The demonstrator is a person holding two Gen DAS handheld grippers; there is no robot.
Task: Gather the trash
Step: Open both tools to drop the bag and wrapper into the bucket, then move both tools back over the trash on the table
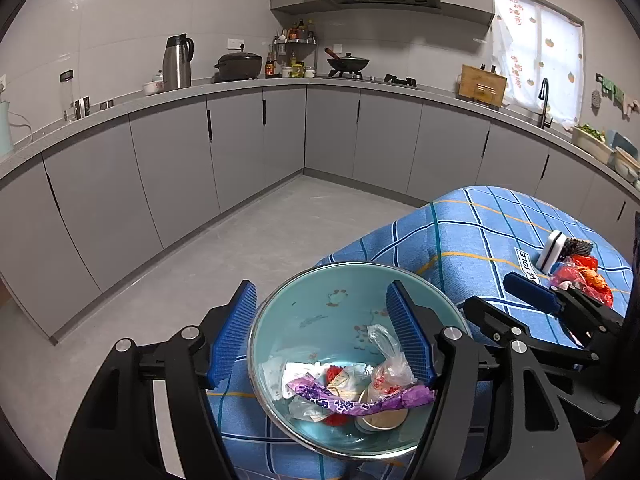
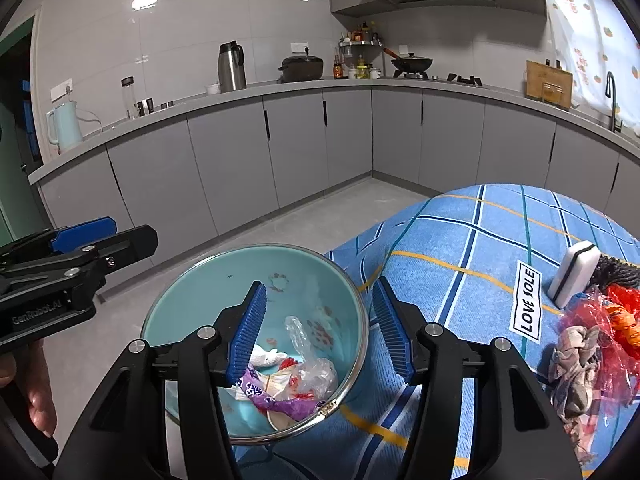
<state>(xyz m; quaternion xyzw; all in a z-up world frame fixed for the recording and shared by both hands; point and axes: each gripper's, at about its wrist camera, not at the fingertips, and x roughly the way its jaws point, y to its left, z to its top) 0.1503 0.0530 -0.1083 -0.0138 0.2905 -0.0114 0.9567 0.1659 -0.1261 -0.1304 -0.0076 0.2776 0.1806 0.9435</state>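
A teal bowl (image 1: 320, 312) stands at the corner of a bench covered with a blue checked cloth (image 1: 472, 236). The trash (image 1: 352, 384) lies in the bottom of the bowl: a purple wrapper (image 1: 360, 402), a clear plastic bag (image 1: 390, 360), some white paper and a small round lid.

The left claw (image 1: 322, 334) is spread, and both its blue pads stand over the bowl, one near each side of the rim; nothing is between them. The right claw (image 2: 320, 330) is spread too. Its left pad (image 2: 248, 328) hangs inside the bowl above the trash, and its right pad is outside the rim, over the cloth. It pinches nothing.

More trash is still on the cloth at the right: a red crumpled wrapper (image 2: 600, 344) and a grey rag (image 2: 576, 368), just beside a white sponge (image 2: 574, 274) that stands on its edge.
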